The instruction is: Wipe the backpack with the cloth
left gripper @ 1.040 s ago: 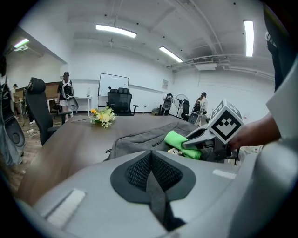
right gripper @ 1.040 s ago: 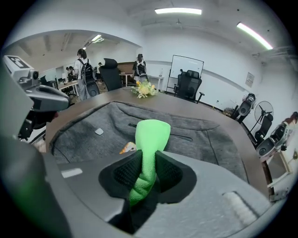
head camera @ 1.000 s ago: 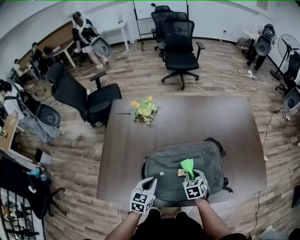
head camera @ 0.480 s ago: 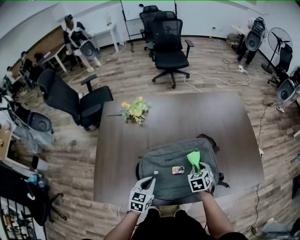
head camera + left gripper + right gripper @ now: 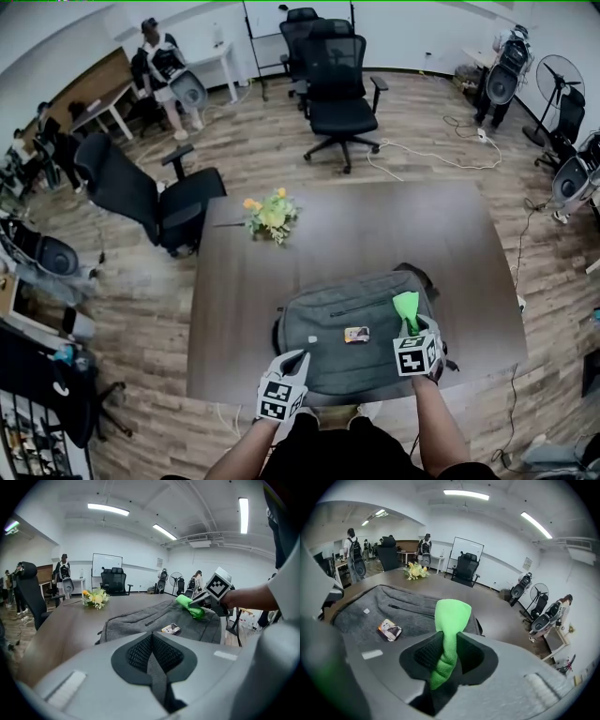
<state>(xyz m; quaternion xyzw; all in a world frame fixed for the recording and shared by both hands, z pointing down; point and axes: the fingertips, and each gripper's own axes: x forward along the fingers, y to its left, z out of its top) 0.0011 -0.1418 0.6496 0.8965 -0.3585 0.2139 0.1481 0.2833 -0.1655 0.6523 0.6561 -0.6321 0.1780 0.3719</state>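
One standing person point(image 5: 164, 64): off in the room's far left corner, beside a white desk.
Black swivel office chair point(image 5: 141, 192): left of the table, near its far left corner.
Dark brown wooden table point(image 5: 375, 230): in the middle of the room, with the person holding the grippers at its near edge.
Bunch of yellow flowers point(image 5: 270, 216): lying on the table's far left part, well apart from the backpack.
Left gripper point(image 5: 298, 361): at the near table edge, just over the backpack's near left corner. Its jaws are pressed together with nothing between them.
Grey fabric backpack point(image 5: 328, 352): lying flat on the near half of the table, right in front of the person, with its zip pocket facing up.
Small printed card point(image 5: 355, 335): lying on the backpack's upper face, between the two grippers.
Bright green cloth point(image 5: 451, 616): bunched into a twist, its free end sticking out past the fingertips. It seems to rest on the backpack's right side.
Right gripper point(image 5: 449, 646): clamped on the cloth, held low over the backpack's right side.
Standing fan point(image 5: 562, 80): far right, near the wall.
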